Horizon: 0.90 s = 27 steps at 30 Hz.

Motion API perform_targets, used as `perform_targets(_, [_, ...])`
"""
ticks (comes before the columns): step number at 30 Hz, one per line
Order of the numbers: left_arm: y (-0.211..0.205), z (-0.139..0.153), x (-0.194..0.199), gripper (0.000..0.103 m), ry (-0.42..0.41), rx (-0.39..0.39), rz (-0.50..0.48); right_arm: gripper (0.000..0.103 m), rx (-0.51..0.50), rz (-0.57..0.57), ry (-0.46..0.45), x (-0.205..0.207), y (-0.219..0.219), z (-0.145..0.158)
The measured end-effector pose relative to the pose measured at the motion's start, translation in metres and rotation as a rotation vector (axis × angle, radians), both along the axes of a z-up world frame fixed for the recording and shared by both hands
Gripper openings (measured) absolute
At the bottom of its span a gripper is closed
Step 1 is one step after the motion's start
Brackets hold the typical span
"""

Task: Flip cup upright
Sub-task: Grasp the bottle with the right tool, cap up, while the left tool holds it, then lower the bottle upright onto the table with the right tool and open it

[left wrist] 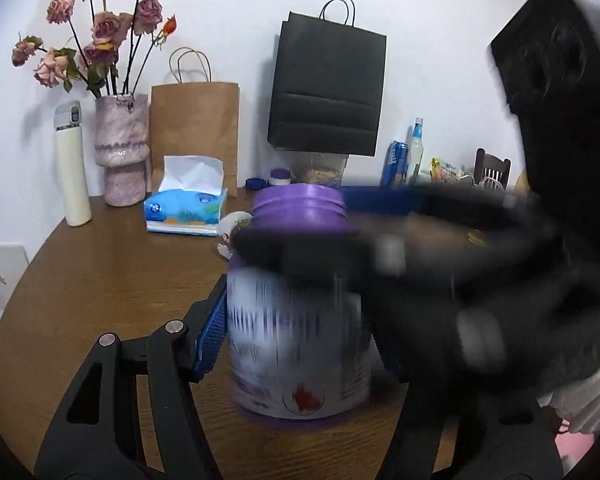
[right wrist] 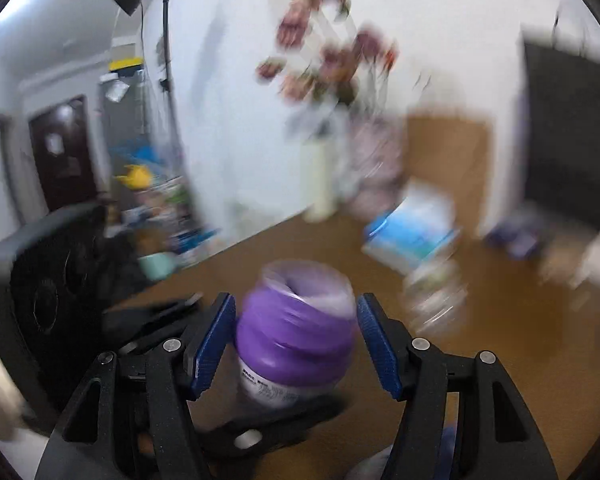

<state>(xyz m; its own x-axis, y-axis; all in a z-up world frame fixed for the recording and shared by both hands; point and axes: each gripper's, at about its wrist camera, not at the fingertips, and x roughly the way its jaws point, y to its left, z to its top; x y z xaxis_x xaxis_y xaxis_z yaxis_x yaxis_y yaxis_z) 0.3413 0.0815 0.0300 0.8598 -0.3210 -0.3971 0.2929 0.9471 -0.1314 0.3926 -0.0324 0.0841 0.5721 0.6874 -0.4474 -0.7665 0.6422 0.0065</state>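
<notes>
Cup (left wrist: 300, 360) standing near on the brown surface (left wrist: 100, 280), purple mouth up (much blur). Right gripper (right wrist: 296, 340) jaws apart, astride the purple neck, not touching. Left gripper (left wrist: 296, 340) at the body; grip impossible to tell. Flip apparently finished; next, back away without knocking.

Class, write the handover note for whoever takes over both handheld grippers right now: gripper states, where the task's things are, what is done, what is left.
Left gripper: around the body of the purple-and-white plastic jar-shaped cup; blur hides whether it grips.
Right gripper: open, fingers either side of the cup's purple threaded neck, not touching.
Cup: on the brown wooden table, neck upward.
Done: cup looks upright.
Left: probably confirm it stands steady, then withdraw both grippers.
</notes>
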Motion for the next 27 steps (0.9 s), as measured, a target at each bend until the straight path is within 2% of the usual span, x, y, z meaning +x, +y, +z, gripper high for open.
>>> perform_targets(3, [-0.012, 0.003, -0.002, 0.06, -0.031, -0.012, -0.029, 0.068, 0.031, 0.035, 0.009, 0.003, -0.011, 0.006])
perform_targets(6, [-0.026, 0.002, -0.004, 0.06, -0.035, -0.006, -0.054, 0.068, 0.0, -0.003, 0.011, 0.003, -0.025, -0.002])
perform_targets(12, [-0.07, -0.015, -0.015, 0.06, -0.008, 0.039, -0.097, 0.068, 0.123, -0.031, 0.206, 0.009, -0.082, -0.018])
perform_targets(15, [-0.078, -0.019, -0.02, 0.059, -0.021, 0.043, -0.059, 0.069, 0.201, -0.044, 0.277, 0.008, -0.113, -0.024])
perform_targets(17, [-0.082, -0.017, -0.023, 0.059, -0.033, 0.039, -0.041, 0.084, 0.248, -0.043, 0.306, 0.005, -0.13, -0.025])
perform_targets(19, [-0.086, -0.013, -0.028, 0.059, -0.068, 0.022, -0.039, 0.087, 0.275, -0.025, 0.343, 0.002, -0.138, -0.029])
perform_targets(22, [-0.101, -0.009, -0.035, 0.06, -0.125, 0.062, -0.064, 0.087, 0.258, 0.027, 0.41, 0.005, -0.136, -0.04])
perform_targets(23, [-0.106, -0.009, -0.037, 0.06, -0.135, 0.073, -0.076, 0.084, 0.269, 0.045, 0.434, 0.008, -0.136, -0.044])
perform_targets(24, [-0.112, -0.009, -0.037, 0.06, -0.135, 0.086, -0.084, 0.078, 0.296, 0.063, 0.466, 0.012, -0.138, -0.049])
perform_targets(25, [-0.118, -0.011, -0.036, 0.06, -0.13, 0.11, -0.065, 0.07, 0.319, 0.051, 0.489, 0.017, -0.141, -0.053])
perform_targets(27, [-0.123, -0.015, -0.026, 0.061, -0.07, 0.139, -0.06, 0.07, 0.358, 0.054, 0.529, 0.025, -0.147, -0.063])
